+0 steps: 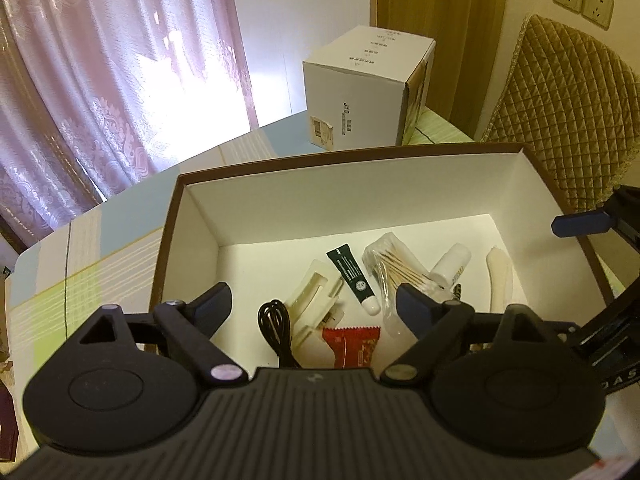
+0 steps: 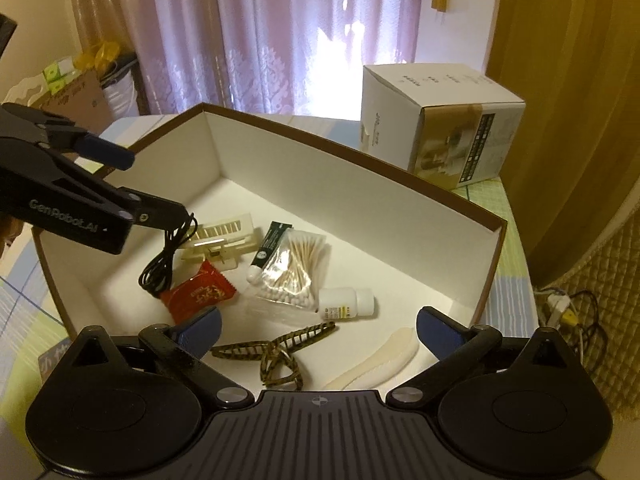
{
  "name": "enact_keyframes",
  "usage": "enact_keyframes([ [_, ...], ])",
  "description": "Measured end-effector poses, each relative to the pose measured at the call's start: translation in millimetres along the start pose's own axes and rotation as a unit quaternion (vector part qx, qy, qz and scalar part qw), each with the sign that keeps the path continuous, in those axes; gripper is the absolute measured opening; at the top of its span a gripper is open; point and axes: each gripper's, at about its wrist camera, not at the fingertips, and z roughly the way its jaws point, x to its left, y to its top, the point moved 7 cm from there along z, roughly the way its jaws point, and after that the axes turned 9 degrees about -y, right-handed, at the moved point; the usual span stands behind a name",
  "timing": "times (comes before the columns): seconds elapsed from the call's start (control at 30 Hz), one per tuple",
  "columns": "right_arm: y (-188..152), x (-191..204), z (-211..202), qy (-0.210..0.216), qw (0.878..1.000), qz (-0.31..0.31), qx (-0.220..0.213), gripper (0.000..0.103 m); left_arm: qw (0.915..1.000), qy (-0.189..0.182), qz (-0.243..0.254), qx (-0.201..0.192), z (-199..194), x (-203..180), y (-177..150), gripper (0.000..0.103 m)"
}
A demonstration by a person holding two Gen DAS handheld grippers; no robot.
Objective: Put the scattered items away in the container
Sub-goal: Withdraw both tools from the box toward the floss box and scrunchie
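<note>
A brown-rimmed box (image 1: 176,216) (image 2: 494,248) with white walls stands on the table. On its floor lie a black cable (image 1: 274,320) (image 2: 166,264), a cream plastic holder (image 1: 316,300) (image 2: 224,240), a green tube (image 1: 352,280) (image 2: 269,246), a bag of cotton swabs (image 1: 394,268) (image 2: 292,268), a white bottle (image 1: 450,266) (image 2: 346,302), a red sachet (image 1: 352,344) (image 2: 198,294), a cream curved piece (image 1: 500,284) (image 2: 376,360) and a striped hair claw (image 2: 276,352). My left gripper (image 1: 314,304) (image 2: 154,186) hangs open over the box's left side, empty. My right gripper (image 2: 320,330) is open above the hair claw, empty.
A white carton (image 1: 360,92) (image 2: 440,120) stands on the table behind the box. A quilted chair back (image 1: 560,100) rises at the right. Curtains hang behind the table. A cardboard box (image 2: 80,92) sits off the table's left, and cables (image 2: 568,312) lie on the floor at the right.
</note>
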Motion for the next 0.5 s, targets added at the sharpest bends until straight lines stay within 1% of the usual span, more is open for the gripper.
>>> enact_keyframes([
  [0.23, -3, 3, -19, -0.013, 1.000, 0.020, -0.014, 0.101, 0.9999, 0.003, 0.006, -0.015, -28, -5, -7, 0.087],
  [0.5, -10, 12, -47, -0.029, 0.999, 0.029, -0.029, 0.101, 0.9996, 0.001, 0.001, -0.029, -64, -8, -19, 0.087],
])
